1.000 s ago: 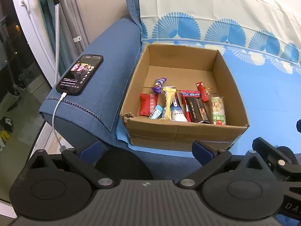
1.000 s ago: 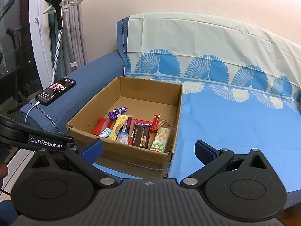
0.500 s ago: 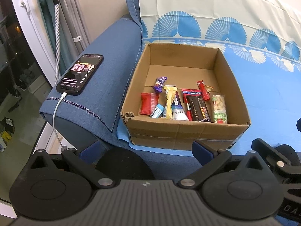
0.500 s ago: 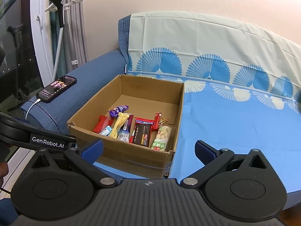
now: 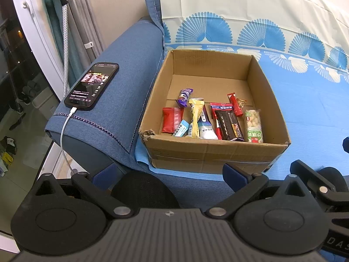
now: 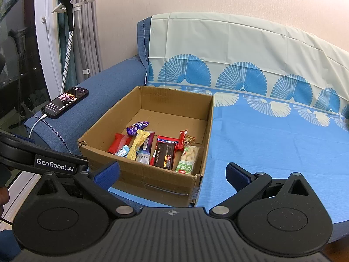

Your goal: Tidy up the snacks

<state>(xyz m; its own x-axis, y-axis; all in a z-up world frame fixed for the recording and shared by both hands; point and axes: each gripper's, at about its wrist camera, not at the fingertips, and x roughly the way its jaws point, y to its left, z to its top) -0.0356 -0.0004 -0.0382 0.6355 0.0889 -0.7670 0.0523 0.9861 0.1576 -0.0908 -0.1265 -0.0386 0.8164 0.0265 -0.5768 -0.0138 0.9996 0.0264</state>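
Observation:
An open cardboard box (image 5: 209, 150) (image 6: 152, 179) sits on the blue sofa cover. Several snacks lie in a row along its near side: a red packet (image 5: 171, 119) (image 6: 118, 143), a purple candy (image 5: 184, 97) (image 6: 136, 127), a yellow bar (image 5: 196, 114) (image 6: 139, 144), a black bar (image 5: 229, 125) (image 6: 165, 156) and a peanut pack (image 5: 253, 125) (image 6: 188, 159). My left gripper (image 5: 168, 175) is open and empty, in front of the box. My right gripper (image 6: 172, 173) is open and empty, in front of the box's near right corner.
A phone (image 5: 92, 86) (image 6: 65, 101) on a white charging cable lies on the blue sofa armrest (image 5: 122, 83), left of the box. The blue patterned cover (image 6: 272, 144) stretches right of the box. A garment steamer (image 6: 67, 19) and curtains stand at the far left.
Both views have shifted slightly, with the box a touch lower and nearer in each. The snacks and the box have not moved. Both grippers stay open.

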